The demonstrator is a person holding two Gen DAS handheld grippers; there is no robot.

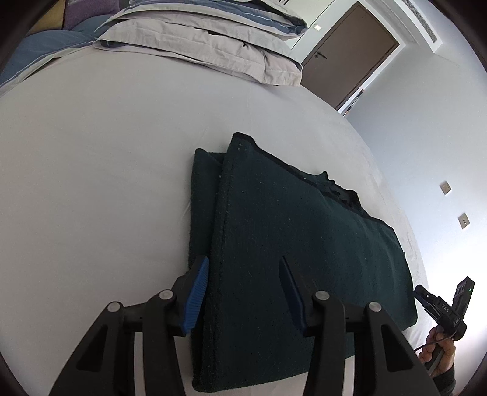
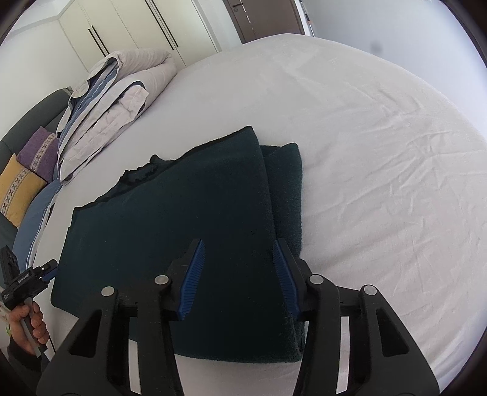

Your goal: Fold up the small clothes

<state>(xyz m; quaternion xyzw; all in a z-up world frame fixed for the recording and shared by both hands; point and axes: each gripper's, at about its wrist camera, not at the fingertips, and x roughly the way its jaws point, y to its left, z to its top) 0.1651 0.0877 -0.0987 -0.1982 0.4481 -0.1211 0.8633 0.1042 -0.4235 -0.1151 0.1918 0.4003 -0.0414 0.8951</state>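
A dark green garment [image 1: 289, 249] lies folded flat on the white bed sheet [image 1: 91, 170]; it also shows in the right wrist view [image 2: 188, 219]. Its side parts are folded in, with a narrower layer sticking out along one edge. My left gripper [image 1: 245, 262] is open, its blue pads hovering over the garment's near left end. My right gripper [image 2: 237, 246] is open over the garment's near right end. Each gripper shows at the edge of the other's view, held in a hand: the right one [image 1: 441, 307], the left one [image 2: 27, 283].
A folded grey and blue duvet [image 1: 207, 39] lies at the head of the bed, also in the right wrist view [image 2: 112, 103]. Purple and yellow cushions [image 2: 24, 170] sit beside it. A brown door [image 1: 350, 54] and white wardrobes [image 2: 137, 27] stand beyond the bed.
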